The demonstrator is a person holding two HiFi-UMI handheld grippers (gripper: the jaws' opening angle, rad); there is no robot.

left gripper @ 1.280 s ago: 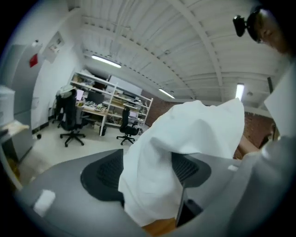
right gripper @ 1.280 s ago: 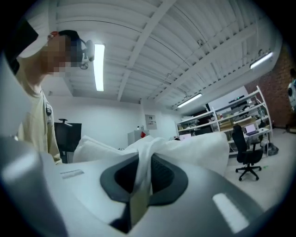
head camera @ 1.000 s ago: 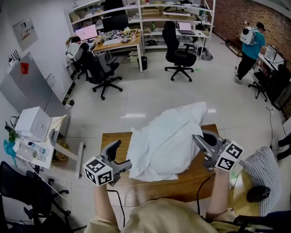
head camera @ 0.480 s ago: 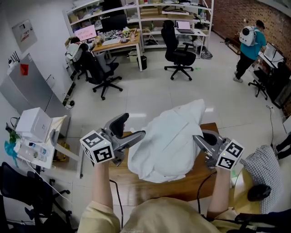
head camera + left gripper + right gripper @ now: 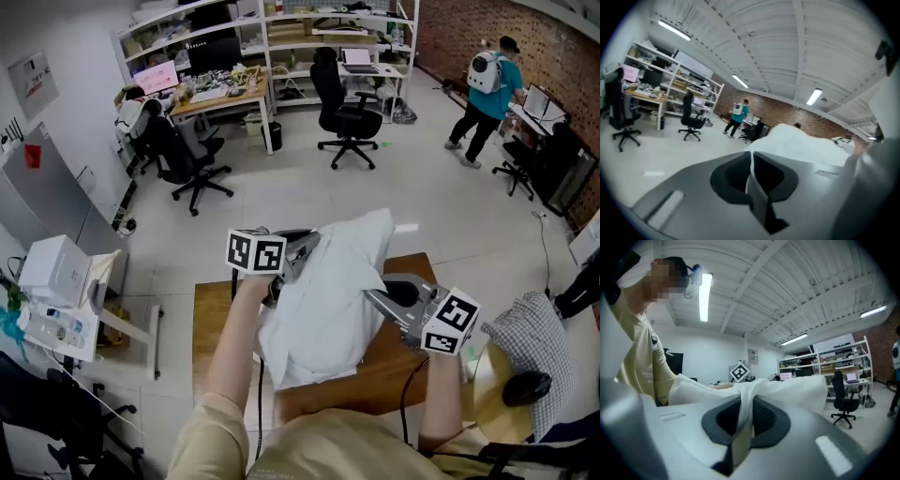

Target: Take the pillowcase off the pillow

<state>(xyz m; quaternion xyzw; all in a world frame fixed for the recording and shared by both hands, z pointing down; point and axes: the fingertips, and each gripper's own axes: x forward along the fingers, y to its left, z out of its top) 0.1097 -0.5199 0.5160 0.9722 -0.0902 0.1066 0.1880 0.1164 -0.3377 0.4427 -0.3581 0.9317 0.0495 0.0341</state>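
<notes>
My left gripper [image 5: 298,246] has just closed its jaws, and they now pinch a fold of the white fabric pillowcase [image 5: 330,291] at its far upper edge. My right gripper [image 5: 377,300] is clamped on the same cloth at the right side. The stuffed case stands tilted above the brown wooden table [image 5: 214,323], its lower end probably resting there.

A brown rectangular wooden surface [image 5: 208,323] stands on the pale tiled floor [image 5: 281,197]. A bulging white cloth pillowcase [image 5: 328,300] covers its middle, leaving bare wood at the left and near edges. Whether the cloth's lower edge rests on the wood cannot be told.
</notes>
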